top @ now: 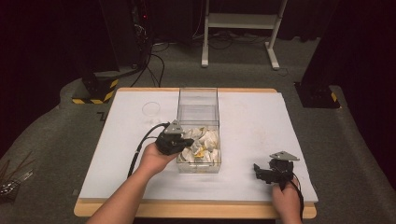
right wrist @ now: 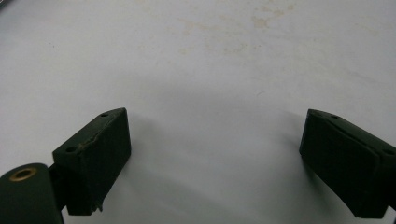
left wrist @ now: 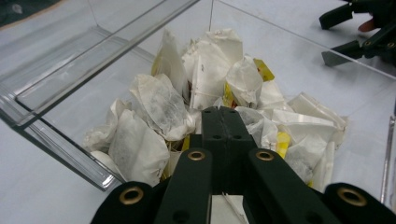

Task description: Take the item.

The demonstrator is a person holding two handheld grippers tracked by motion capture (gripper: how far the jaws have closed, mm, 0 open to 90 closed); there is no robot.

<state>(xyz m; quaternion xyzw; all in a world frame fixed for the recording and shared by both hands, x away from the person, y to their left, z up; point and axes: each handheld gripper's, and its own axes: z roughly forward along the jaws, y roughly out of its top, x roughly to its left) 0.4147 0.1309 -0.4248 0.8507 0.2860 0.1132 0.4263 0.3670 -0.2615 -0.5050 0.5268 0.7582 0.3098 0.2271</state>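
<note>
At frame centre, the left gripper (left wrist: 223, 122), jaws clenched amid tea bags (left wrist: 159, 105), could tear one; the right gripper (top: 273, 171) rests released at lower right.

Overhead light is brightening the white worktop (top: 261, 135) while the surrounding room is staying dark. Clear box (left wrist: 60, 140) edges are catching glare. Right tool (right wrist: 215, 163) is casting soft shadows beneath its jaws. Both gripper views are looking slightly soft, near jaws blurring.
</note>
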